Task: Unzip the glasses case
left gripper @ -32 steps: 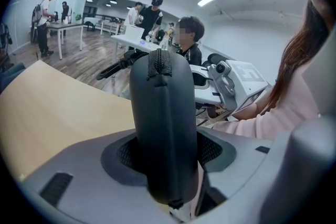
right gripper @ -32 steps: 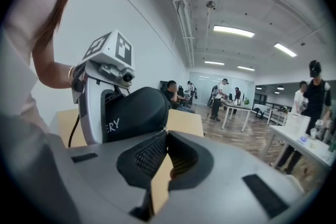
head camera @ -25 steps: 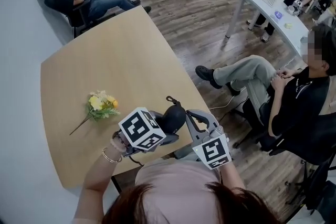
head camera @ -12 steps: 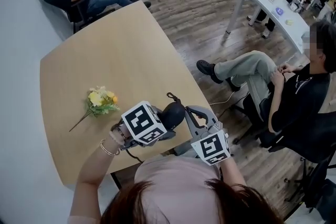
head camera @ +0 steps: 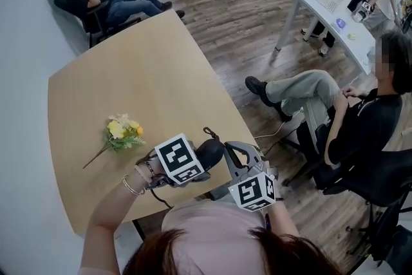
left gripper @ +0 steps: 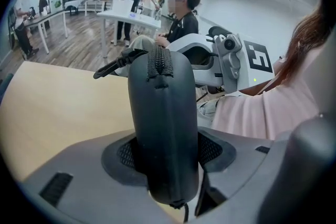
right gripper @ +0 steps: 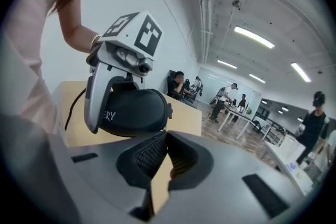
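Pinching case (left gripper: pixel 164 123) with left claw (left gripper: pixel 168 152), one pad on each broad shell, near one end. Holding it up off the desk (head camera: pixel 129 74), close over the near edge, narrow seam edge turned towards the left gripper camera.

Seeing zipper (left gripper: pixel 159 63) along that seam, closed as far as visible. Noting strap (left gripper: pixel 118 64) sticking out sideways at the far end. Cannot tell whether it hangs from the pull, and cannot make out the pull itself.

Holding right claw (right gripper: pixel 167 147) pressed together at the tips, nothing between them, just beside the case and apart from it.

Handling, as judged:
- Probably light. Carried by one claw with no visible sag.
- Looks like a moulded, semi-stiff shell. Shows no denting under the pads, but likely gives if squeezed hard.
- Matte skin, so probably fair grip for the meshed pads. Rounded form, though, so may pivot in the pinch when tugged along the zip.
- Unlikely to be fragile itself. Contents unknown, so best treated gently.

Where to take hold, as judged:
- Leave the left pinch on the shells, clear of the zip track, so as not to block the slider.
- Take the pull tab in the right claw's tips, or the strap if attached to it.
- Pull along the seam, not away from it, bracing against twist.
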Available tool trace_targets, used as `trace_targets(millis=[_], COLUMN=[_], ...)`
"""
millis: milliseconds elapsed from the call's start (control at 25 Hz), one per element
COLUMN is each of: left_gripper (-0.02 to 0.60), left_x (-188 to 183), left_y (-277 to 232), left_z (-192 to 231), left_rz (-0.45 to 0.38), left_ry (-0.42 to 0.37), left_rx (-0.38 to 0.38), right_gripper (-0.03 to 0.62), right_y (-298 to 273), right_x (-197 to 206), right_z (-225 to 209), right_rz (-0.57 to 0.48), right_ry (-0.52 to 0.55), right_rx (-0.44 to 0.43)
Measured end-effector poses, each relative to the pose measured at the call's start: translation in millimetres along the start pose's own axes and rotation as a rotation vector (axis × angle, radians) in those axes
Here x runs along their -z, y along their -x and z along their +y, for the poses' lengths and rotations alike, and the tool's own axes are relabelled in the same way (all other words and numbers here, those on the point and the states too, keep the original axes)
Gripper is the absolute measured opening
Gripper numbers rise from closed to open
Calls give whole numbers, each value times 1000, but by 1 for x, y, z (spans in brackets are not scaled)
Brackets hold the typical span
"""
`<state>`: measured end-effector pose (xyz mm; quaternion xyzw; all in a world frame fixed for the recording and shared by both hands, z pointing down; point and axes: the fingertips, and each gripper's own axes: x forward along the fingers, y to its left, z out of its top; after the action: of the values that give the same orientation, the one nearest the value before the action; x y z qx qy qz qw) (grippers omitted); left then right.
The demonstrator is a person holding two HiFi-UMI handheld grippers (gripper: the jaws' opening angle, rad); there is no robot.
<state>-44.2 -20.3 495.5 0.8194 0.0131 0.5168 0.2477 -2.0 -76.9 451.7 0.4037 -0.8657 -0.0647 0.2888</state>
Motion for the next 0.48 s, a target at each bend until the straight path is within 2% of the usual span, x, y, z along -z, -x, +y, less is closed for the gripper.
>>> trace_targets(millis=[480], left_gripper=[259], left_x=[16], left_y=[-10], left_z=[6], left_rz=[107], left_ry=[-36], left_rx=[-7], right_gripper=[14], right_y=[-5], right_x=[5], right_z=[9], right_rz=[33], right_ry=[82], right_rx=[-11])
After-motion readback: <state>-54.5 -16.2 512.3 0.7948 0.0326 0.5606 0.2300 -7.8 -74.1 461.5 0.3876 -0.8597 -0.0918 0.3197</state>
